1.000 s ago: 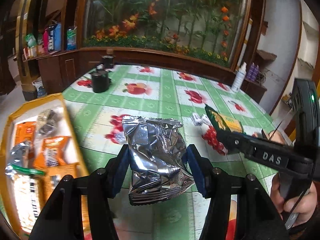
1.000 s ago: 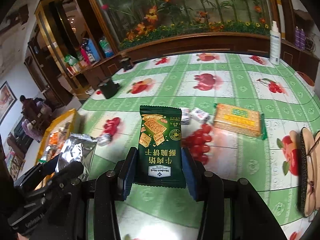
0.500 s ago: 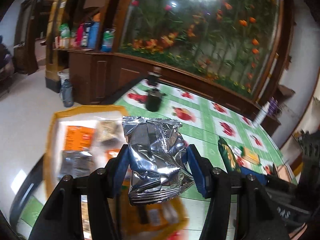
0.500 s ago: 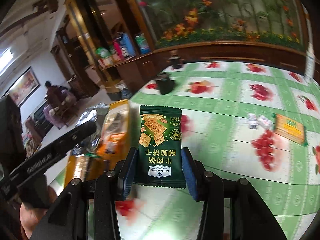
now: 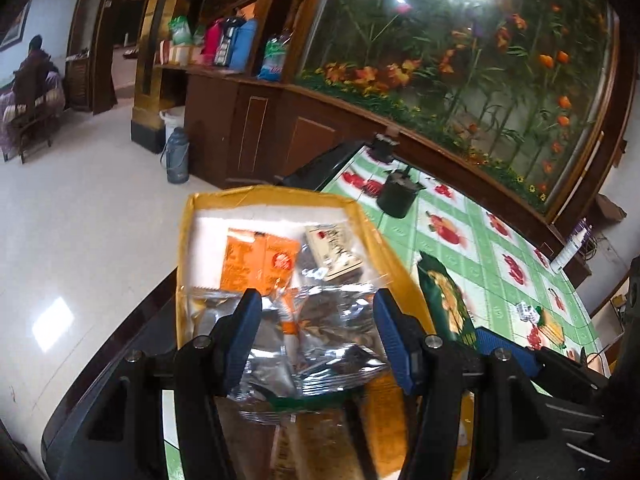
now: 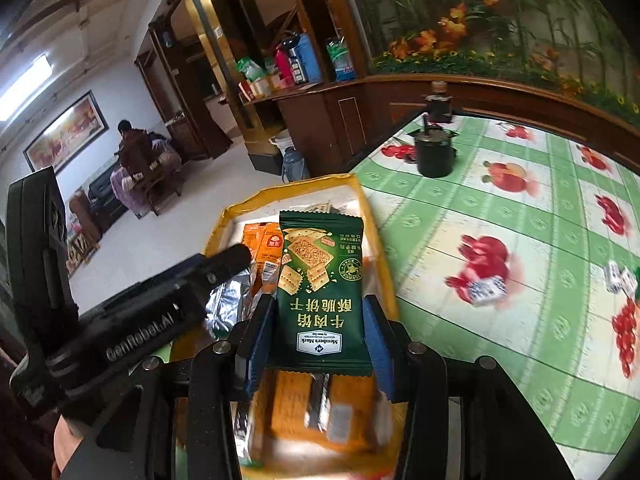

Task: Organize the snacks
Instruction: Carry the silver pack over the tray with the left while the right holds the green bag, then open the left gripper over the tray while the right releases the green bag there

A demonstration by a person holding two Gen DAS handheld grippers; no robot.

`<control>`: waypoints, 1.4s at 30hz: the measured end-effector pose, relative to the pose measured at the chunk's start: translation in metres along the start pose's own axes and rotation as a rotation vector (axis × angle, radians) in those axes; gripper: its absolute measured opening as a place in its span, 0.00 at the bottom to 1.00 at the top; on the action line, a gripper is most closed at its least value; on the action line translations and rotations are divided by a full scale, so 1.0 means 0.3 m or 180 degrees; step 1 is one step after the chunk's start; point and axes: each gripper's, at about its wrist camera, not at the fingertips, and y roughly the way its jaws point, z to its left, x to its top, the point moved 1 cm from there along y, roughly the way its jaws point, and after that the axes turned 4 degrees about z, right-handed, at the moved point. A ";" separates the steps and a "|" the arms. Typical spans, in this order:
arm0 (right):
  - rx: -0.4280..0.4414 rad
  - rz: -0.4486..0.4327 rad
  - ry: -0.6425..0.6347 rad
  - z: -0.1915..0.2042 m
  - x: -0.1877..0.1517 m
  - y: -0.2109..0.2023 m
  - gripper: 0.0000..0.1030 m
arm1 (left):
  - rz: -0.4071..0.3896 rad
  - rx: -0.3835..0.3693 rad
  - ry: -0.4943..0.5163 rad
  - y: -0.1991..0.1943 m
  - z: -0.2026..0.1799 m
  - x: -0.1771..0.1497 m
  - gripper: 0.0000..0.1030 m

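Observation:
A yellow tray (image 5: 280,196) with several snack packets stands at the table's left edge; it also shows in the right wrist view (image 6: 292,190). My left gripper (image 5: 316,332) is over the tray, its jaws wider apart, and the silver foil packet (image 5: 320,340) lies between them on the other packets. My right gripper (image 6: 320,344) is shut on a green cracker packet (image 6: 322,280) and holds it above the tray. The green packet (image 5: 444,300) shows at the tray's right rim in the left wrist view.
A black pot (image 6: 434,152) stands on the green fruit-print tablecloth (image 6: 520,240) beyond the tray. Small white wrapped sweets (image 6: 486,292) lie on the cloth to the right. The table edge and floor drop off left of the tray.
Both grippers swung left from the table middle to over the yellow tray. The left jaws have opened and the silver packet now rests in the tray. The right still grips the green packet.

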 end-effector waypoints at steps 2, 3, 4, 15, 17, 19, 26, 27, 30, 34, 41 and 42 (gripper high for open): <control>-0.0014 0.0044 -0.0001 0.011 0.006 0.040 0.47 | 0.0059 -0.0021 -0.0068 0.018 0.028 -0.006 0.55; 0.0003 0.0066 0.0011 0.010 0.005 0.047 0.47 | 0.0085 -0.0028 -0.0097 0.026 0.045 -0.011 0.55; 0.0026 0.0109 0.0020 0.011 0.004 0.068 0.47 | 0.0109 -0.0037 -0.0123 0.036 0.049 -0.013 0.55; 0.0070 0.0284 0.0040 -0.012 -0.020 0.136 0.52 | 0.0240 -0.0233 -0.0248 0.057 0.068 -0.016 0.67; 0.0100 0.0310 0.0050 -0.017 -0.021 0.141 0.58 | 0.0205 -0.0214 -0.0262 0.050 0.072 -0.010 0.72; 0.0089 0.0284 0.0042 -0.012 -0.025 0.129 0.60 | 0.0189 -0.0210 -0.0279 0.043 0.071 -0.006 0.72; 0.0094 0.0074 0.0058 -0.040 -0.015 0.019 0.60 | 0.0171 -0.0184 -0.0245 0.023 0.061 -0.008 0.72; 0.0101 0.0032 0.0101 -0.058 -0.012 -0.002 0.60 | 0.0158 -0.0181 -0.0230 0.014 0.055 -0.007 0.72; 0.0116 -0.0079 0.0286 -0.135 -0.006 -0.063 0.59 | 0.0140 -0.0169 -0.0165 -0.008 0.021 -0.005 0.72; 0.0014 -0.0206 0.0648 -0.314 -0.029 -0.159 0.59 | 0.0167 -0.0209 -0.0043 -0.020 -0.051 -0.014 0.73; -0.0252 -0.0223 0.1234 -0.624 -0.133 -0.298 0.55 | 0.0340 -0.0395 0.0287 0.006 -0.244 -0.020 0.72; -0.0303 -0.0236 0.1321 -0.667 -0.155 -0.325 0.55 | 0.0390 -0.0438 0.0379 0.017 -0.289 -0.019 0.72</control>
